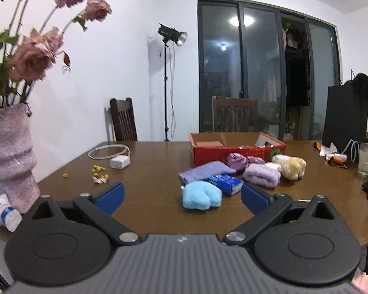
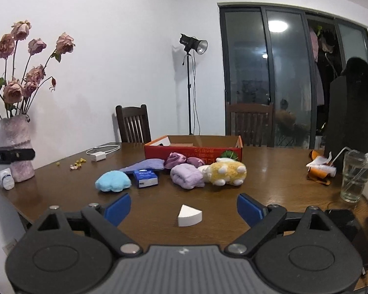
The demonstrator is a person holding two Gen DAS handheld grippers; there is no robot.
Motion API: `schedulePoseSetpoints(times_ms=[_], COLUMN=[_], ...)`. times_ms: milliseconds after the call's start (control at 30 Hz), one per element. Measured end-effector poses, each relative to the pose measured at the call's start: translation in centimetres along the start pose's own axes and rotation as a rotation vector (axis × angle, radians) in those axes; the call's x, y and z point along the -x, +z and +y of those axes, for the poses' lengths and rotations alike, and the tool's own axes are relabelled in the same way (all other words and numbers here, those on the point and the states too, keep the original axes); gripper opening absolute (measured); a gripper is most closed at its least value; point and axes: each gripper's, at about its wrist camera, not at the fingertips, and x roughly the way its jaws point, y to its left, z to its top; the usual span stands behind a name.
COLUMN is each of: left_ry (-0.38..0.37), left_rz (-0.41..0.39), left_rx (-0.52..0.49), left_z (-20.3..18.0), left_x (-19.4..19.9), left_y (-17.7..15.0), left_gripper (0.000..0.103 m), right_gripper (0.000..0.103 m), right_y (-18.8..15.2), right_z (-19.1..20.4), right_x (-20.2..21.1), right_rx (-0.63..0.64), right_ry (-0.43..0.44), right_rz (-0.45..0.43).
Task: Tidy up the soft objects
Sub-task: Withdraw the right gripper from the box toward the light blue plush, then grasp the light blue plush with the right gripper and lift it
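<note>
1. Your left gripper [image 1: 181, 194] hangs with jaws wide apart, nothing between them.
2. Your right gripper [image 2: 184, 207] is spread too, empty.
3. The blue plush [image 1: 201, 195], purple towel [image 1: 262, 175] and yellow plush [image 1: 293, 167] lie just before the red box [image 1: 233, 150].

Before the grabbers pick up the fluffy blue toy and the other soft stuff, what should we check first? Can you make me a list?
1. Left gripper open and empty: ok.
2. Right gripper open and empty: ok.
3. Blue plush free to grab, nothing on top: ok; tissue pack sits close beside it.
4. Red box open on top, with room: ok, though something already lies at its left end.
5. White wedge lies before the right gripper: not ok if it reaches straight ahead.
6. Glass safely away from the soft pile: ok.
</note>
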Motion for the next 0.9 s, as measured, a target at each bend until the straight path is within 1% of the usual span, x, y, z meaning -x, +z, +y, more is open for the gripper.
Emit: schedulePoseSetpoints(times_ms=[133, 200, 267, 300, 467, 500, 533, 567, 600, 633, 733, 800, 900], left_ry=[-0.009, -0.001, 0.018, 0.014, -0.002, -0.004, -0.009, -0.016, -0.028, -0.039, -0.070, -0.090, -0.126], left_rz=[0.054, 0.080, 0.090, 0.091, 0.118, 0.124, 0.133, 0.143, 0.158, 0.174, 0.217, 0.233, 0.257], left_rx=[0.008, 0.016, 0.012, 0.012, 0.080, 0.093, 0.105, 0.117, 0.134, 0.151, 0.218, 0.237, 0.262], left_z=[-0.3, -0.5, -0.6, -0.7, 0.4, 0.6, 0.9, 1.2, 1.6, 1.8, 2.7, 2.9, 3.2], left_x=[-1.8, -3.1, -4.4, -4.9, -8.6, -9.4, -10.3, -11.2, -12.2, -13.1, -16.0, -17.4, -19.5], left_y=[-1.3, -2.1, -2.5, -2.6, -2.3, -2.2, -2.1, -2.0, -1.9, -1.9, -1.7, -1.7, -1.8], left_gripper=[0.103, 0.103, 0.103, 0.103, 0.101, 0.097, 0.090, 0.086, 0.078, 0.074, 0.070, 0.070, 0.069], right_gripper=[0.092, 0.092, 0.092, 0.091, 0.086, 0.084, 0.080, 0.078, 0.076, 0.073, 0.068, 0.066, 0.064], right_y=[-0.7, -0.8, -0.8, -0.6, 0.4, 0.7, 0.9, 1.2, 1.5, 1.7, 2.2, 2.3, 2.3], right_z=[0.1, 0.2, 0.5, 0.7, 2.0, 2.3, 2.5, 2.9, 3.3, 3.6, 4.8, 5.6, 6.7], right_x=[-1.6, -2.8, -4.1, -5.1, -9.6, -10.9, -12.0, -13.4, -14.7, -16.0, -19.8, -22.0, -25.0], right_rx=[-0.022, -0.034, -0.047, -0.055, -0.088, -0.095, -0.100, -0.104, -0.107, -0.109, -0.133, -0.156, -0.196], right_ry=[0.019, 0.038, 0.060, 0.072, 0.141, 0.157, 0.166, 0.176, 0.186, 0.193, 0.220, 0.239, 0.265], right_rz=[0.031, 0.047, 0.068, 0.089, 0.132, 0.143, 0.153, 0.164, 0.174, 0.185, 0.219, 0.241, 0.267])
